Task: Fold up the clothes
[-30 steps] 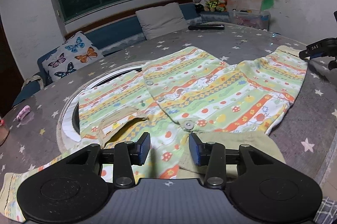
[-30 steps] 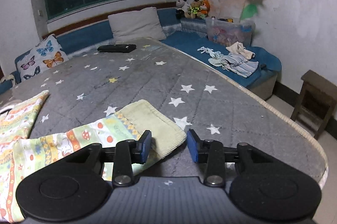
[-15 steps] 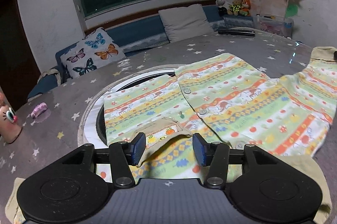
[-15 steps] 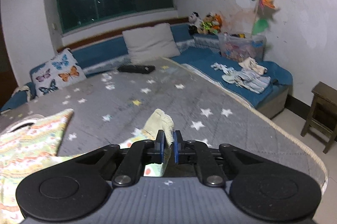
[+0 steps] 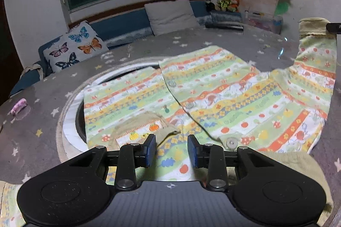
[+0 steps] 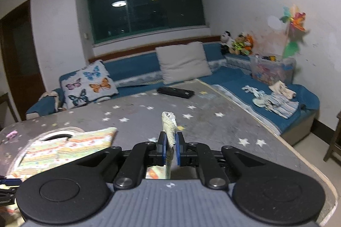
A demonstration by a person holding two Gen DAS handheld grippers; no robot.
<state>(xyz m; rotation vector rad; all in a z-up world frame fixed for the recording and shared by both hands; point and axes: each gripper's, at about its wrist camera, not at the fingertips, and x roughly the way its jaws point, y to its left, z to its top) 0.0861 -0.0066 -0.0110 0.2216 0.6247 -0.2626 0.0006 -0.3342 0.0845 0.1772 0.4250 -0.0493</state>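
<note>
- My right tongs (image 6: 169,147) are now clamped on the ribbed cuff (image 6: 168,124) of the shirt's sleeve; a second ago they stood open around it on the surface (image 6: 213,126).
- In the left view that sleeve (image 5: 315,60) has come up off the surface at about 2 o'clock, cuff highest.
- The shirt (image 5: 191,99) lies spread, buttoned front up, from 9 to 3 o'clock ahead of my left tongs (image 5: 171,151).
- My left tongs are open and gripping nothing; they have drifted left toward the collar (image 5: 140,124).
- I judge the first fold has begun: the sleeve is ready to carry across the body.
- The thin cuff could slip free.
</note>
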